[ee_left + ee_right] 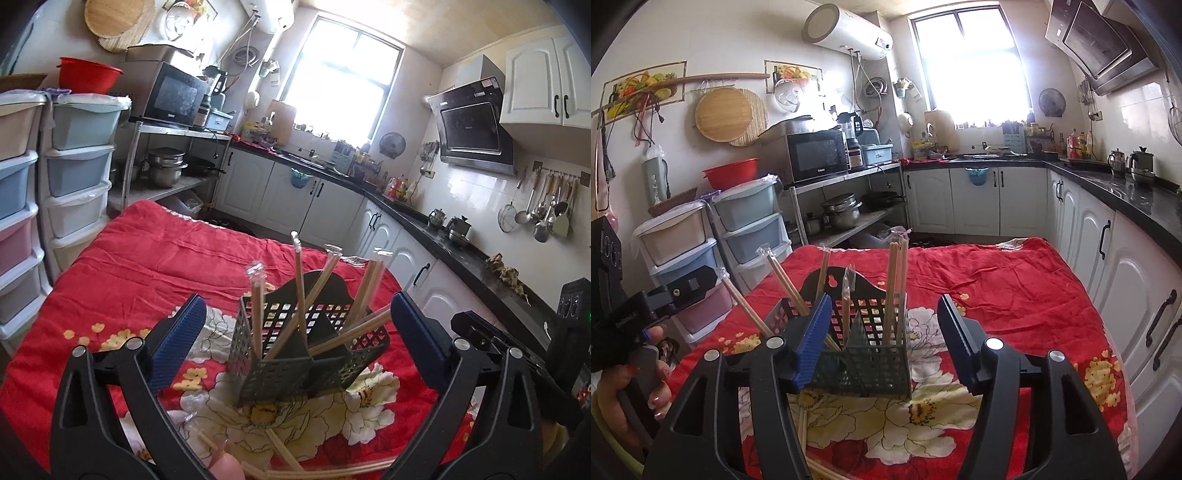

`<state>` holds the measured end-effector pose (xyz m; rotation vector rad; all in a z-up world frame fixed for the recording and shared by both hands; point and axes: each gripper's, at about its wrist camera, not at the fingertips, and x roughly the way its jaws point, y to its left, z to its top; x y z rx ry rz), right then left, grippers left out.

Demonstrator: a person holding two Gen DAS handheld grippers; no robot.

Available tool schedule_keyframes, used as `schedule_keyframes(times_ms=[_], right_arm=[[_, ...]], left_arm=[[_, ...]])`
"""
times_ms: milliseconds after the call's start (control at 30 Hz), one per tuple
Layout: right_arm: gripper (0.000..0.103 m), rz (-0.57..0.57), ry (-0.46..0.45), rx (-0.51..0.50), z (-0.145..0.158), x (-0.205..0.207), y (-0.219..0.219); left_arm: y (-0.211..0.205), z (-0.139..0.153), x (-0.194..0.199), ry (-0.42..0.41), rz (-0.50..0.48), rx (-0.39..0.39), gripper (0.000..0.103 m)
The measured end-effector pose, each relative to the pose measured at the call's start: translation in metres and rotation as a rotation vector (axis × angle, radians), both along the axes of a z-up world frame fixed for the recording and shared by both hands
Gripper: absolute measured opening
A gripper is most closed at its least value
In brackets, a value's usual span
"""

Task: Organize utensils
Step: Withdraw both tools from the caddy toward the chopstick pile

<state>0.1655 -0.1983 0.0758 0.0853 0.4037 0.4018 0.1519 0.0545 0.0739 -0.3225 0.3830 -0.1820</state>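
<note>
several wrapped chopsticks [299,288] are leaning in my black caddy [295,354]; both my jaws are gaping empty, risking tipping it.

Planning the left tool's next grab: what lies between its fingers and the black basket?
Left wrist view: only bare flowered cloth between the left tool and the basket; loose chopsticks lie nearer the camera.

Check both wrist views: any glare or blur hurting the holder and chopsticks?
Left wrist: window blown out, holder and chopsticks sharp, edges bent by fisheye. Right wrist: window equally blown out, holder clear, its near left part hidden behind a finger.
</note>
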Motion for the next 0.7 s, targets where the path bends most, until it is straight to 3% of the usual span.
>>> schedule_keyframes(times_ms=[700], right_arm=[[0.059,0.054,0.036,-0.049,-0.015,-0.026,0.009]], left_arm=[[0.021,-0.021,-0.025,0.071,0.043,-0.047,0.092]])
